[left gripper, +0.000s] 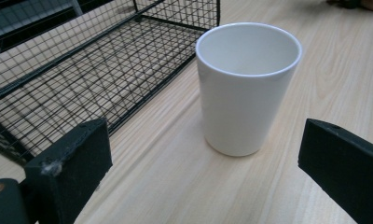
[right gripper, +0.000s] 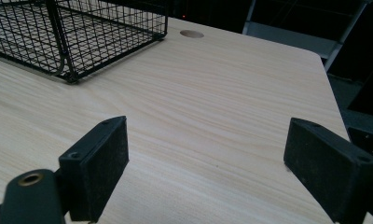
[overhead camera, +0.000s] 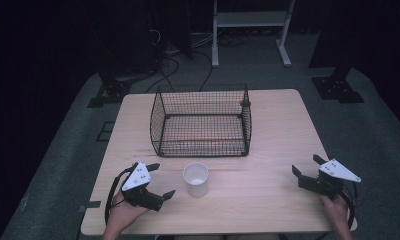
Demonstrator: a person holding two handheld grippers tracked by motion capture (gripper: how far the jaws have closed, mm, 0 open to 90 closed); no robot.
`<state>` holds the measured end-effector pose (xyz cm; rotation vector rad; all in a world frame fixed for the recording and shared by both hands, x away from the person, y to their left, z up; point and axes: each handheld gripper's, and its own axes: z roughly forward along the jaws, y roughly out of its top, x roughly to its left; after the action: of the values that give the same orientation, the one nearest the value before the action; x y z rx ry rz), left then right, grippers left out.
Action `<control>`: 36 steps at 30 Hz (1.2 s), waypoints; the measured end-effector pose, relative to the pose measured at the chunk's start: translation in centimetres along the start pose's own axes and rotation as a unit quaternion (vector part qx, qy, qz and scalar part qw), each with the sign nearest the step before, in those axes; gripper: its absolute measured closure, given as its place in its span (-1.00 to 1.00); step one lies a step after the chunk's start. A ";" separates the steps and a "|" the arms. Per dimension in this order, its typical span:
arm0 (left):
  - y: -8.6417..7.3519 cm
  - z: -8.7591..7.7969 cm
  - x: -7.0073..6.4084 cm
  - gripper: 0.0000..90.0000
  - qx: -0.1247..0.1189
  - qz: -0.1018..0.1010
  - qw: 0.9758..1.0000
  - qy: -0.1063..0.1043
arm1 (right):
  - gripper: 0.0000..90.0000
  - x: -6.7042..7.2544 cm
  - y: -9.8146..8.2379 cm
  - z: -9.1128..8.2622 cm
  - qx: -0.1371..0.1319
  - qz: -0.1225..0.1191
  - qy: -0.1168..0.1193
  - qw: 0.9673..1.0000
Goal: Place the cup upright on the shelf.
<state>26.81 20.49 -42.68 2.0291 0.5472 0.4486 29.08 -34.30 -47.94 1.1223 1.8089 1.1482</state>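
A white cup (overhead camera: 195,179) stands upright and empty on the wooden table (overhead camera: 268,200), just in front of a black wire basket (overhead camera: 201,121). My left gripper (overhead camera: 160,180) is open a short way to the cup's left, jaws wide apart and aimed at it. In the left gripper view the cup (left gripper: 247,88) sits ahead between the black jaws, with the basket (left gripper: 82,79) behind it to the left. My right gripper (overhead camera: 304,165) is open near the table's right front edge, holding nothing. The right gripper view has bare table between its jaws and the basket (right gripper: 77,32) at far left.
The basket is empty and sits mid-table. A round cable hole (right gripper: 191,33) lies near the table's far edge. A white shelf frame (overhead camera: 250,30) and cables (overhead camera: 173,62) stand on the dark floor beyond the table.
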 end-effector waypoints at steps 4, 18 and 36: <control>0.4 0.3 -0.3 -0.96 0.005 0.007 1.000 -0.009 | -0.71 0.0 0.0 0.0 0.000 0.000 0.000 1.000; 0.9 1.3 -1.0 -0.96 0.015 0.019 0.999 -0.030 | -0.71 0.0 0.0 0.0 0.001 0.000 0.000 1.000; 1.7 2.9 -1.4 -0.96 0.035 0.027 0.998 -0.045 | -0.71 0.0 0.0 0.0 0.000 0.000 0.001 1.000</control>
<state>27.52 16.87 -42.69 2.1237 0.4602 0.3732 29.10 -34.29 -47.94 1.1210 1.8104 1.1485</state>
